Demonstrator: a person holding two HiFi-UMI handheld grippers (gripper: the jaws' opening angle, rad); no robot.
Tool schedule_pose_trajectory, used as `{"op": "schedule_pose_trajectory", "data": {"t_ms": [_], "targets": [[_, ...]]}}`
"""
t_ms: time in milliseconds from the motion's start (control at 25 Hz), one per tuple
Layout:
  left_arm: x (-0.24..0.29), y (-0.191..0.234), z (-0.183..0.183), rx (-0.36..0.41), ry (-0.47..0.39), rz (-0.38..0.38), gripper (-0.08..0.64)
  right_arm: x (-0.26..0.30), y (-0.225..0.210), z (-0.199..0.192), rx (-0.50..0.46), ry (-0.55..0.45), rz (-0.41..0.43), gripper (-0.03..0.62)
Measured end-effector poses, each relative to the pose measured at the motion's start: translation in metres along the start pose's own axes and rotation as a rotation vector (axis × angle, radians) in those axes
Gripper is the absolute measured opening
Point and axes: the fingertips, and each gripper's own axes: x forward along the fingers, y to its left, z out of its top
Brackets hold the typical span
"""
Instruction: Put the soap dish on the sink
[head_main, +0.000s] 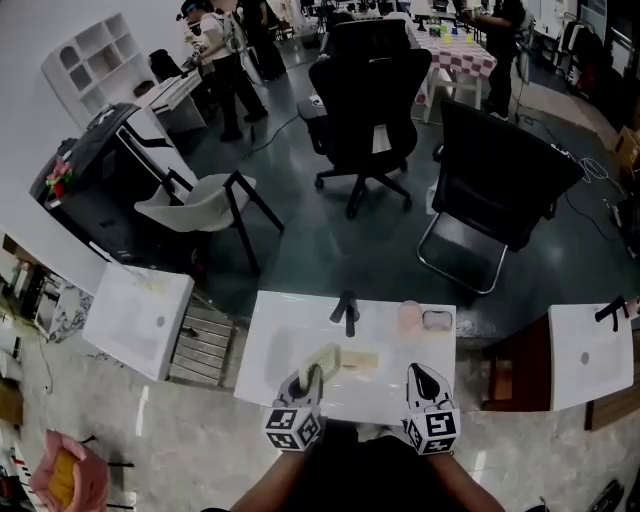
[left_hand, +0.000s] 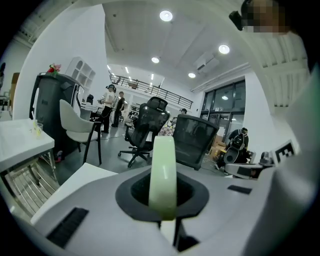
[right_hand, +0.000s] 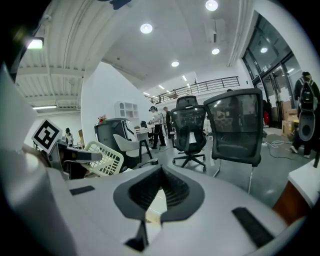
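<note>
The fingers of the left gripper (left_hand: 163, 212) pinch the rim of the pale slotted soap dish (left_hand: 163, 170), held on edge above the white sink (head_main: 270, 330), the right gripper (right_hand: 158, 199) clenched empty; the dish looks light, stiff, probably slippery plastic, best gripped at the rim.

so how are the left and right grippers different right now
The left gripper is shut on the pale green soap dish, which stands on edge between its jaws. The right gripper has its jaws together on nothing. The left gripper is left of the black faucet, the right gripper right of it. Both are over the white sink and point away from the person.
</note>
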Motion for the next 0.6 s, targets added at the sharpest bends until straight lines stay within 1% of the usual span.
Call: {"op": "schedule_pose_trajectory", "data": {"t_ms": [120,360,600], "targets": [[0.013,0.022,0.01,0.011,0.001,0.005,0.02,0.028,0.01,0.004,-0.001,0.013,0.009,-0.003],[0.033,0.065,0.018,-0.033,0.006,0.012,0.02,0.074,0.031,0.011,-0.03,0.057,0.034,-0.003],[0.055,0.098,0.019,-0.067,0.03,0.003,0.02,0.109,0.037,0.017,-0.036,0.097,0.018,-0.003]]}}
